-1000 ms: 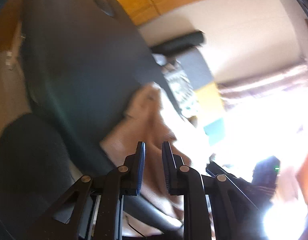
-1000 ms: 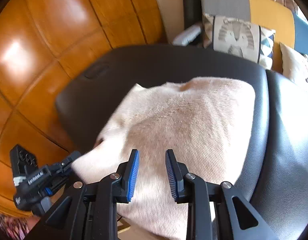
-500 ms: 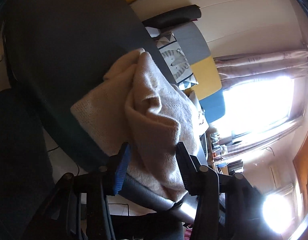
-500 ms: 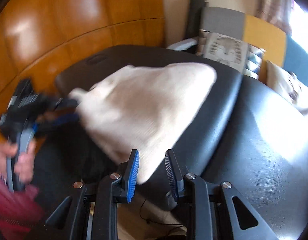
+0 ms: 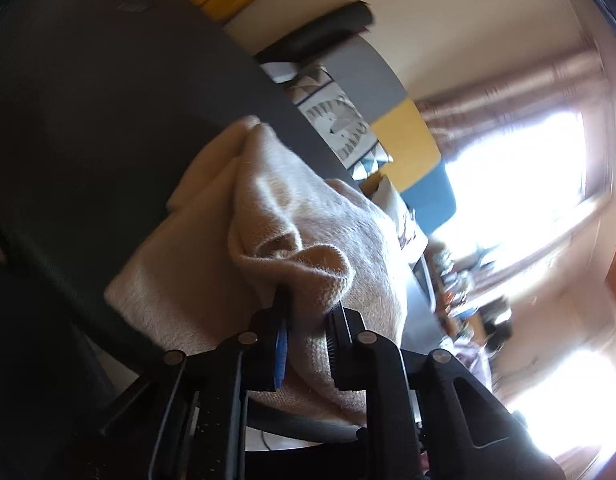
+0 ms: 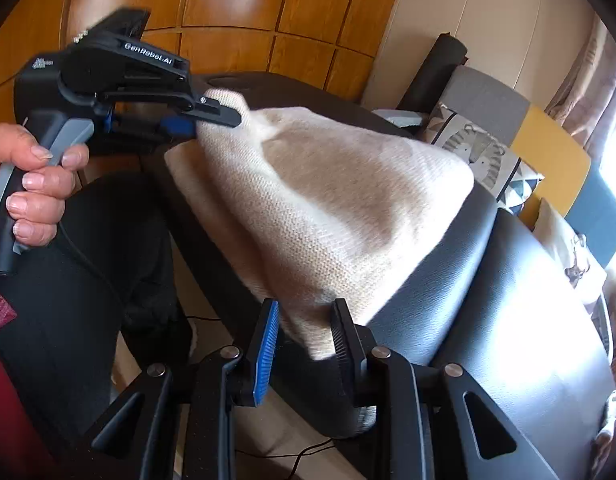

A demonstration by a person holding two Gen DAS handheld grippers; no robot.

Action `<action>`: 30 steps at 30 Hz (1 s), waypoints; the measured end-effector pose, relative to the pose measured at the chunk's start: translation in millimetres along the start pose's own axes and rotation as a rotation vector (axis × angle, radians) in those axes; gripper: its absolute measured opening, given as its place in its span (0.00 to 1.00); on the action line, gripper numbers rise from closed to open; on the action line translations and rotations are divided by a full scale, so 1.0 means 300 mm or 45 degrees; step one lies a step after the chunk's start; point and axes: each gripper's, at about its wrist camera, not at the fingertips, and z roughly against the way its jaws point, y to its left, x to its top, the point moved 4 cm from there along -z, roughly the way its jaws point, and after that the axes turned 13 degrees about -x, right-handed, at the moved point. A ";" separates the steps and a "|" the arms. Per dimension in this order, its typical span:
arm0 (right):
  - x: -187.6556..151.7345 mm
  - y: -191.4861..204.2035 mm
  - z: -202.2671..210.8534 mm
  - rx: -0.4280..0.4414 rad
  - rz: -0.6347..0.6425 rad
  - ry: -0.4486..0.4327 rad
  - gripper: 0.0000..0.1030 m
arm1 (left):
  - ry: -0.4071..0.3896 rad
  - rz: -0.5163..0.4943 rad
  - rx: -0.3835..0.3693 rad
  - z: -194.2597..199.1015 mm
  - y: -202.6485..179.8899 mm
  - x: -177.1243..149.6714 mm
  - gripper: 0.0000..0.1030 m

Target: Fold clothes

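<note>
Left gripper (image 5: 305,320) pinches a bunched corner of the cream knit (image 6: 328,200) at 10 o'clock in the right view, right gripper (image 6: 303,332) gapes around its 6 o'clock edge (ungripped), so lifting may drag it off the black chair (image 6: 508,300).

A home living room: patterned cushion (image 6: 478,156) on a sofa (image 6: 548,148), curtained window (image 5: 520,168), wood panelling (image 6: 235,0)

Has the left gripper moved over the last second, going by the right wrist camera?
Yes. The left gripper, clamping the beige sweater, rose from low beside the black chair to level with its top edge.
</note>
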 end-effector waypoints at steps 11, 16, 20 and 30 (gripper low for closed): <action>-0.005 -0.042 -0.031 -0.044 -0.076 0.030 0.07 | -0.060 0.038 -0.015 0.042 0.000 0.024 0.08; 0.015 -0.077 0.011 0.017 -0.159 0.001 0.06 | -0.090 0.002 -0.029 0.089 -0.024 0.031 0.07; 0.033 -0.079 0.045 0.050 -0.176 -0.051 0.06 | -0.125 -0.031 -0.056 0.123 -0.044 0.053 0.07; 0.057 -0.040 0.012 0.187 -0.137 0.015 0.06 | -0.188 -0.121 0.109 0.156 0.009 0.084 0.07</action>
